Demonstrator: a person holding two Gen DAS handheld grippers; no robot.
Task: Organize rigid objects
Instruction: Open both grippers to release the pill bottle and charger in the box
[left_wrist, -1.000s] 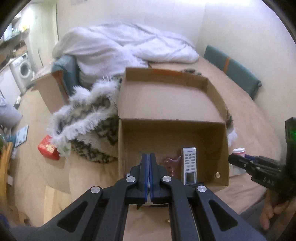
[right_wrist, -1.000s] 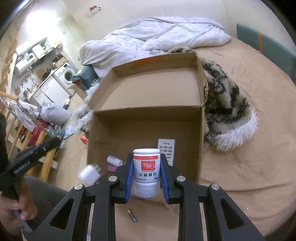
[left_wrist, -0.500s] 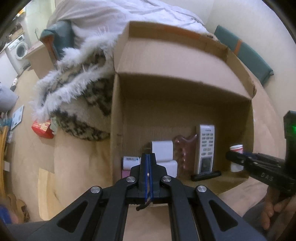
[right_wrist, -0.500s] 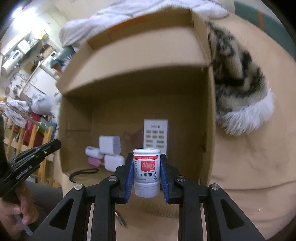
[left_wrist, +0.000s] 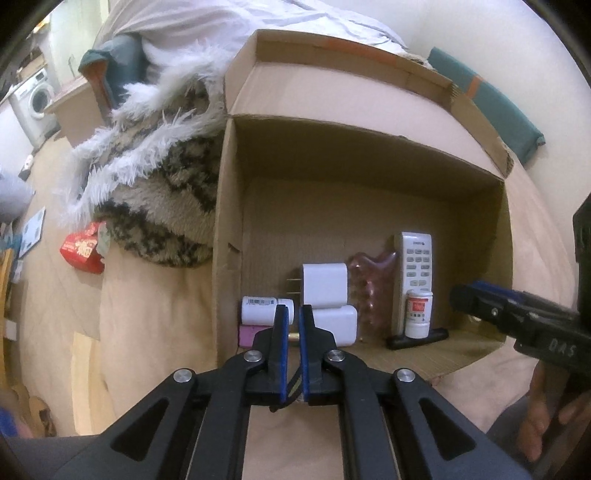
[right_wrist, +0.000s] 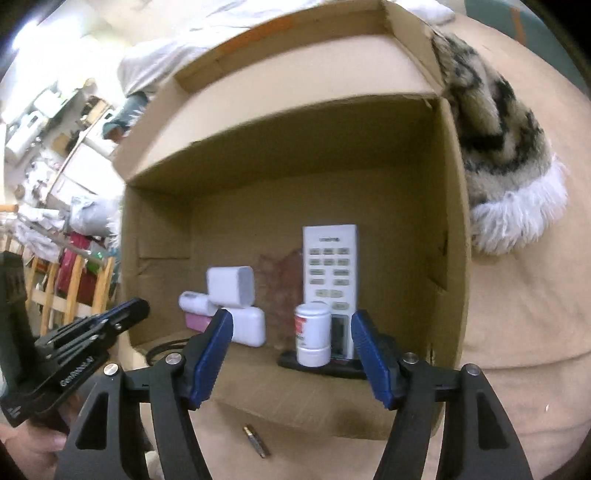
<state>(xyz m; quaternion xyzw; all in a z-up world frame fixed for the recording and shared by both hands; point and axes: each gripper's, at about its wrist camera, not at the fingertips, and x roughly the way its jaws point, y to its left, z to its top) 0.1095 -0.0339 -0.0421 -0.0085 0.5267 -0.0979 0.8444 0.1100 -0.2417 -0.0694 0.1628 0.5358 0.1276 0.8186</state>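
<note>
The right tongs (right_wrist: 291, 354) stand wide open at the near edge of the box (right_wrist: 448, 229), gripping nothing; the bottle (right_wrist: 312, 334), white with a red label, stands upright between the two blue pads but clear of both, a gap showing on each side. It rests on the box floor just in front of the remote (right_wrist: 330, 273), which lies flat with its keypad up, and its base sits on or against a black bar (right_wrist: 343, 365) lying across the near end of the remote; which one, I cannot tell. Left of the remote lies a pinkish comb-like piece (left_wrist: 369, 280), and left of that two white chargers (right_wrist: 231, 286), one resting on the other, with a small white tube (right_wrist: 192, 301) and a pink block (right_wrist: 197, 321) at the far left. In the left wrist view the same bottle (left_wrist: 417, 314) appears at the right side of the box (left_wrist: 229, 206), near the tips of the right tongs (left_wrist: 480, 299) and well apart from the left tongs (left_wrist: 291, 321). The left tongs are nearly closed, a narrow slit between the pads, held low at the near left corner of the box in front of the tube (left_wrist: 264, 310); a thin dark cord shows in the slit, but whether it is pinched I cannot tell. A small brass-ended battery (right_wrist: 255, 441) lies on the tan bed cover (right_wrist: 517, 369) just outside the box. A furry patterned blanket (right_wrist: 498, 147) leans against the box.
</note>
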